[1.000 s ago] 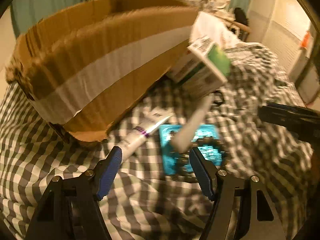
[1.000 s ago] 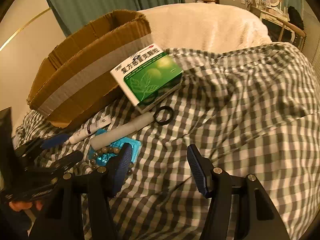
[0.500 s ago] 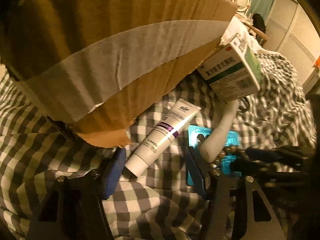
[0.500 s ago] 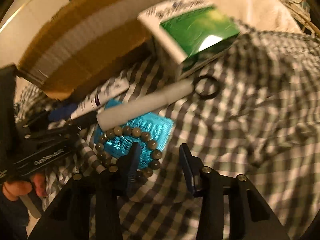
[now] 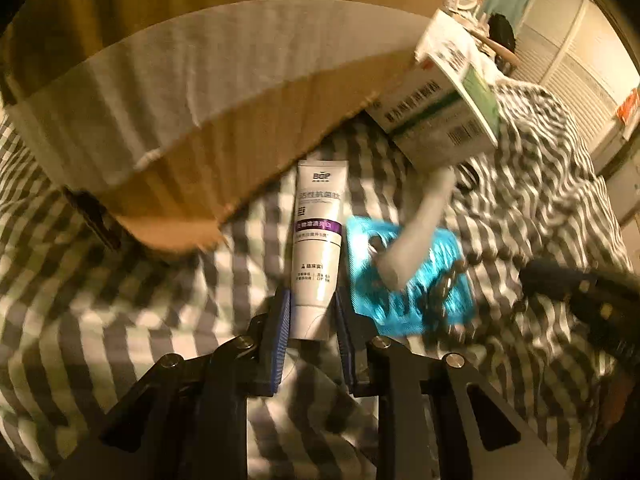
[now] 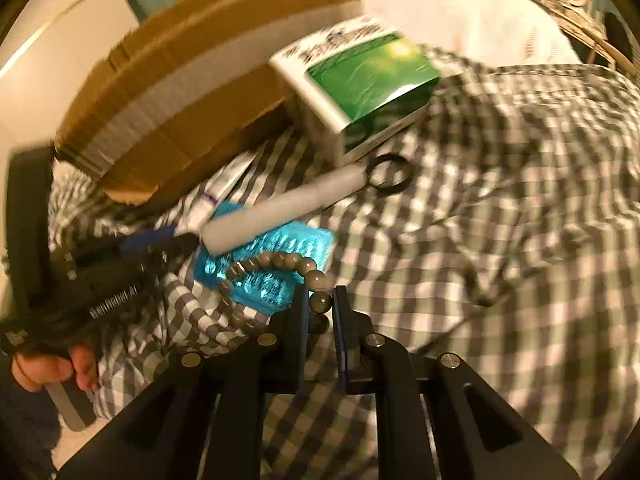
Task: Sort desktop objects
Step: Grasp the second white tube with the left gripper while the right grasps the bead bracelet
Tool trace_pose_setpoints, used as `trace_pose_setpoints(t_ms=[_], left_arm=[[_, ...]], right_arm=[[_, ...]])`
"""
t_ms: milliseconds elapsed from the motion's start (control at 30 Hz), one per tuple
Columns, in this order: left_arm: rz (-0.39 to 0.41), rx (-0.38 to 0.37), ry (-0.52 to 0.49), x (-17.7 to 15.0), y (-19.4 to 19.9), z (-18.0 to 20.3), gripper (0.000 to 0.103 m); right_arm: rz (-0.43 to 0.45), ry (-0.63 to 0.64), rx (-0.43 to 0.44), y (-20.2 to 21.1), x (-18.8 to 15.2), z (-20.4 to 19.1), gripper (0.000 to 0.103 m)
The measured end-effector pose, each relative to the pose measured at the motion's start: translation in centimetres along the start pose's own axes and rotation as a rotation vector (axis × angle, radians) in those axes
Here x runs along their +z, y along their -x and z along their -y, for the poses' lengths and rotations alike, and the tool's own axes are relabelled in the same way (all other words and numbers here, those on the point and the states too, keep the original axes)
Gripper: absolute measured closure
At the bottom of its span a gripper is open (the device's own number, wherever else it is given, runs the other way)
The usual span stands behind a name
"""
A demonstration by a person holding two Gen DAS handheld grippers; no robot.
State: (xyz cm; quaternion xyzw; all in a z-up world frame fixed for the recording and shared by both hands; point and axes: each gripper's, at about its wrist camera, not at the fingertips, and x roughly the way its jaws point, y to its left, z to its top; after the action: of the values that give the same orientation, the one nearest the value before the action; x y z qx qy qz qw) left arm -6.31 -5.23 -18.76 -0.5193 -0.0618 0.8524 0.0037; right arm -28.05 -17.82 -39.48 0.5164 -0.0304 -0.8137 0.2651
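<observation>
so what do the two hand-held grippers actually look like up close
The left hand-held gripper and right hand-held gripper look alike: a black frame of angular, cut-out arms, round silver pivot pins at the joints, and two flat fingers lined with ribbed blue pads. Seen from the right wrist camera, the left one's black body carries blurred white lettering. No cables show. The person's hand emerges from a dark sleeve.

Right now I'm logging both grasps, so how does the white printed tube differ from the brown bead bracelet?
The white printed tube is one smooth straight body; the brown bead bracelet is a curved string of round beads. The left gripper pinches the tube's end, while the right gripper pinches one bead. The bracelet drapes over a blue foil pack; the tube lies beside it.
</observation>
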Motion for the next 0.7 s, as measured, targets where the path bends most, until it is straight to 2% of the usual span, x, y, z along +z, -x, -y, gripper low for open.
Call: trace_pose_setpoints(t_ms=[167, 300, 400, 467, 600, 700], left_arm=[[-0.008, 0.008, -0.048, -0.7, 0.6, 0.8, 0.081], [-0.042, -0.006, 0.006, 0.1, -1.0, 0.0, 0.073], [-0.042, 0.003, 0.012, 0.1, -1.5, -0.2, 0.075], [-0.037, 0.007, -0.014, -0.2, -1.2, 0.0, 0.08], [-0.007, 0.017, -0.022, -0.9, 0.3, 0.2, 0.08], [0.047, -0.008, -0.021, -1.8, 2.9, 0.0, 0.08]], right_arm=[[0.042, -0.049, 0.016, 1.7, 0.5, 1.7, 0.092], [0.065, -0.073, 0.018, 2.6, 0.6, 3.3, 0.092], [0.06, -0.087, 0.024, 2.2, 0.7, 3.0, 0.092], [0.05, -0.088, 0.023, 2.0, 0.7, 3.1, 0.092], [0.065, -0.071, 0.015, 2.5, 0.7, 2.5, 0.092], [0.09, -0.05, -0.007, 3.3, 0.7, 1.8, 0.092]])
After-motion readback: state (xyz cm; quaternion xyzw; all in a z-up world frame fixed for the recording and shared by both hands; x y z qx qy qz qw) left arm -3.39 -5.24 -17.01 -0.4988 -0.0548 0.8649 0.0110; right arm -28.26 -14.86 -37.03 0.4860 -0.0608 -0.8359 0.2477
